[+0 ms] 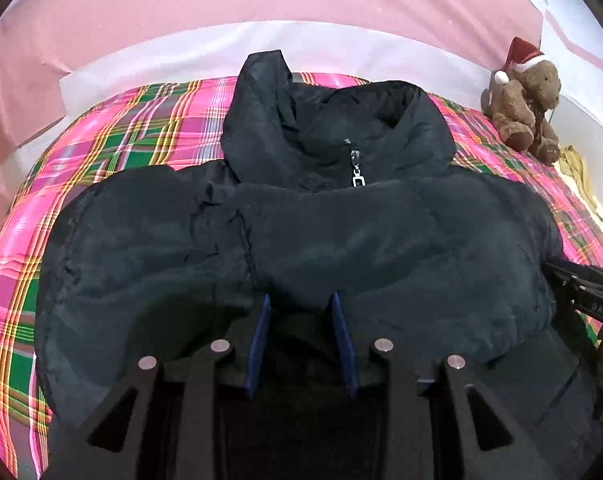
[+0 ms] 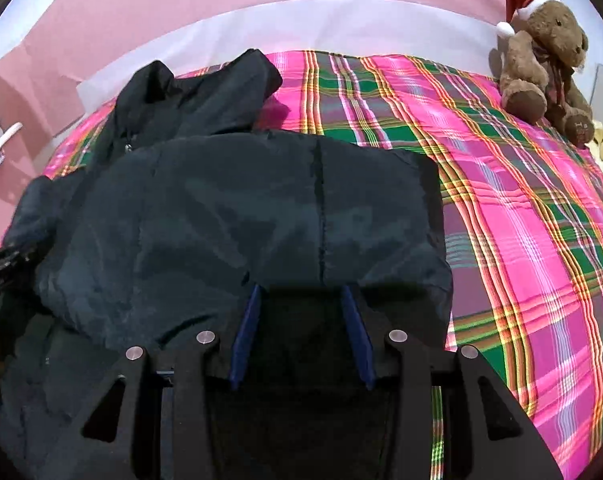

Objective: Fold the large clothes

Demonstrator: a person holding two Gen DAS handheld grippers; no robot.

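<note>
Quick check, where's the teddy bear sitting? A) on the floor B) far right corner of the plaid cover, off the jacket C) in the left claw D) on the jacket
B: the teddy bear in a Santa hat sits on the plaid cover at its far right corner, apart from the dark jacket, and in neither claw.

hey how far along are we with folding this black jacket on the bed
Partway. Done: the black puffer jacket lies zipped on the plaid bedspread, lower part apparently folded up over the chest. In hand: the left claw and right claw sit open at the fold's near edge. Left: the hood sticks out and the bundle stays wide.
</note>
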